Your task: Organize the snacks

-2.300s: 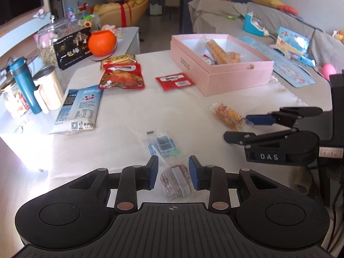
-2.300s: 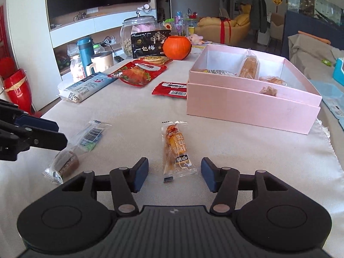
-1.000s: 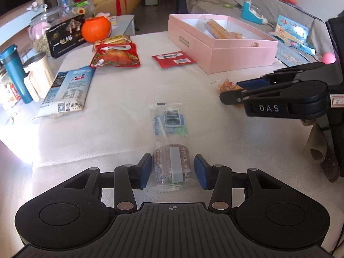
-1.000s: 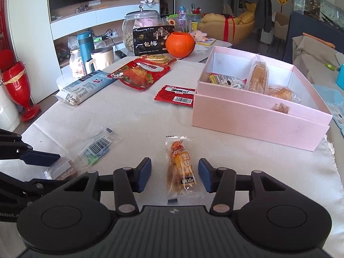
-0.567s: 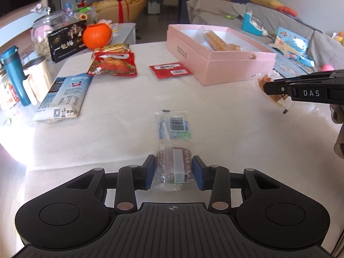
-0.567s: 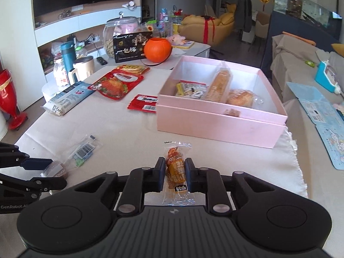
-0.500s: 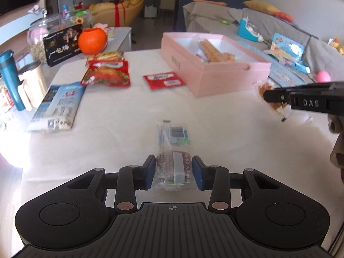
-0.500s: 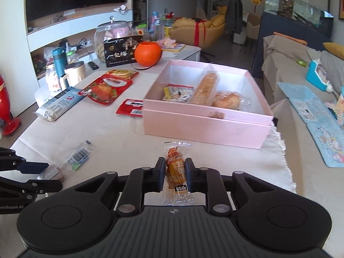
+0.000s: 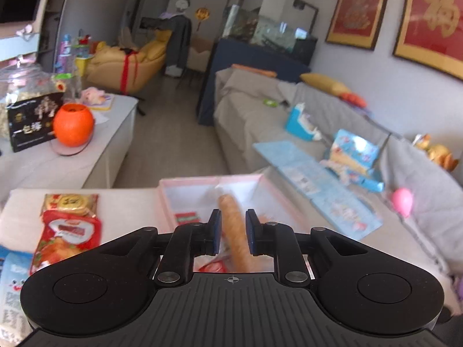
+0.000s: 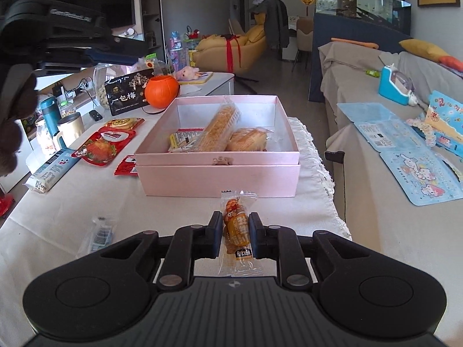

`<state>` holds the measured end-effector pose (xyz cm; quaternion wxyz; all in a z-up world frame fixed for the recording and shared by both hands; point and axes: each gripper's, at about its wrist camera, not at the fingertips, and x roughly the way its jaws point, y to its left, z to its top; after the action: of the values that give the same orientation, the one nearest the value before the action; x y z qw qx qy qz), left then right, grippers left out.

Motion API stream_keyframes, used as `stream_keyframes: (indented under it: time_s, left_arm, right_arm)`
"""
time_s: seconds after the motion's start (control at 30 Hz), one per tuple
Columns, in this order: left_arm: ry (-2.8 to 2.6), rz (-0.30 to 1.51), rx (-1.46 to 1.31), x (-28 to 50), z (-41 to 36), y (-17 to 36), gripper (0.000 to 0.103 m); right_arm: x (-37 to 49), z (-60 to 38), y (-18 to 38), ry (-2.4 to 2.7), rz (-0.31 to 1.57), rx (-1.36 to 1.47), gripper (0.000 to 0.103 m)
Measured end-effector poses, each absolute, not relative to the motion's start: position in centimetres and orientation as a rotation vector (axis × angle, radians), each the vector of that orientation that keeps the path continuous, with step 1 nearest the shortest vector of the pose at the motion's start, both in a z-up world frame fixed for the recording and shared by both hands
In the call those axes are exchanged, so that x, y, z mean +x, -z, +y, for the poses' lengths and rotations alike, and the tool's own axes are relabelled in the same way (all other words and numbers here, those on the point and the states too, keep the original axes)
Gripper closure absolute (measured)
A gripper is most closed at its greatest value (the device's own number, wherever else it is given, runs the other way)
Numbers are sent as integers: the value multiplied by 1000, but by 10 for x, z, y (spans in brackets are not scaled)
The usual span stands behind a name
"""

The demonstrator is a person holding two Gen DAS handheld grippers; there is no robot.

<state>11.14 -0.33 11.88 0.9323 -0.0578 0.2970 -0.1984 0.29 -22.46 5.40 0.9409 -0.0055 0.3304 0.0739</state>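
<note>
Snack packet (image 10: 235, 232) partly hidden between right hand-held gripper (image 10: 235, 238) pads

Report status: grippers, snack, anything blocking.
Left gripper just closed, nothing between fingers; clear packet lies on table. Right gripper shut on orange snack, short of pink box. Nothing in the way.

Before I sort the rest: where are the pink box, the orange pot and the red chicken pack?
pink box (image 10: 220, 179), right wrist view, front wall.
orange pot (image 10: 161, 91), right wrist view, belly.
red chicken pack (image 10: 101, 146), right wrist view, middle.
</note>
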Motion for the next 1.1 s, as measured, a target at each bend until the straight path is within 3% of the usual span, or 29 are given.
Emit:
stream_keyframes:
  time_s: [0.33,0.37,0.4,0.53,0.67,0.83,0.93,1.1]
  left_arm:
    - [285,837,72,5,9,-54,82]
    - [300,842,96,-4,4,-51,81]
    - [317,847,130,-14,-2,-45,80]
    - [332,807,260,-36,-22,-30,77]
    - [302,787,299,-33,-24,-29,75]
    - [237,757,351,-26,-10,-29,74]
    - [166,769,284,-20,12,-32,76]
    - [235,884,-113,-23,58,-40,76]
  right_arm:
    - [6,-202,-22,-225,750,-20,84]
    - [5,-199,-17,-228,759,-27,81]
    - [4,-194,-11,-220,768,-38,71]
    - [-3,-188,-5,-202,736,-78,63]
    - [-1,-197,-3,-161,734,-59,36]
    - [-1,-201,-1,-154,726,-39,33]
    - [-1,-201,-1,-150,725,-38,32]
    - [-2,-203,0,-149,722,-34,31]
